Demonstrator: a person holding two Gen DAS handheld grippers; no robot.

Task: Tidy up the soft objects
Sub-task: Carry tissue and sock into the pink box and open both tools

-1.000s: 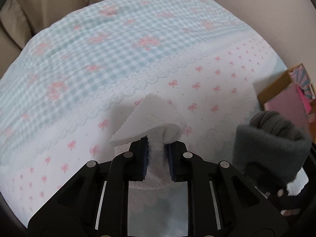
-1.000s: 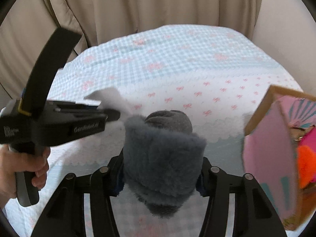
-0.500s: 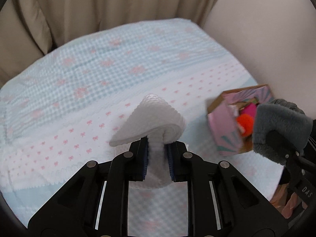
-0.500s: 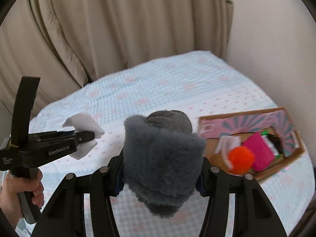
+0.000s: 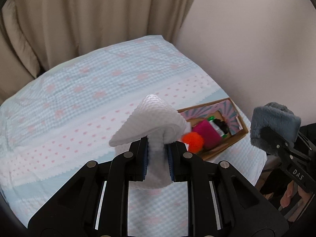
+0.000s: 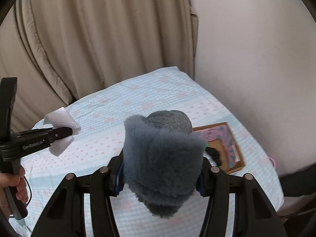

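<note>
Above a bed, both tools loaded. Left gripper (image 5: 157,157) clamping a folded white cloth (image 5: 150,118), its blue-padded fingers (image 5: 145,163) squeezing the waffle-textured fabric at its pinched middle, the folded end fanning out above the tips, the rest bunching below. Right gripper (image 6: 161,177) gripping a rolled gray fleece item (image 6: 162,158), jaws spread wide around the thick fuzzy bundle, pressing it from both sides. Both loads hanging in the air, clear of the bedspread (image 5: 69,102), a pale blue gingham and white spread dotted with pink bows.

Lying on the spread near the wall-side edge, an open cardboard box (image 5: 236,138) with a pink and teal patterned lining. Showing inside it: an orange pom-pom (image 5: 193,141), a magenta pad (image 5: 207,134) just beside it, and something dark with green bits (image 5: 221,126) further in, too small to identify. Partly hiding the box's near corner in the left wrist view, the white cloth; blocking most of the box in the right wrist view, the gray fleece.

Closing off the far side of the bed, beige curtains (image 6: 94,39); to the right, a plain pale wall (image 5: 246,39).
</note>
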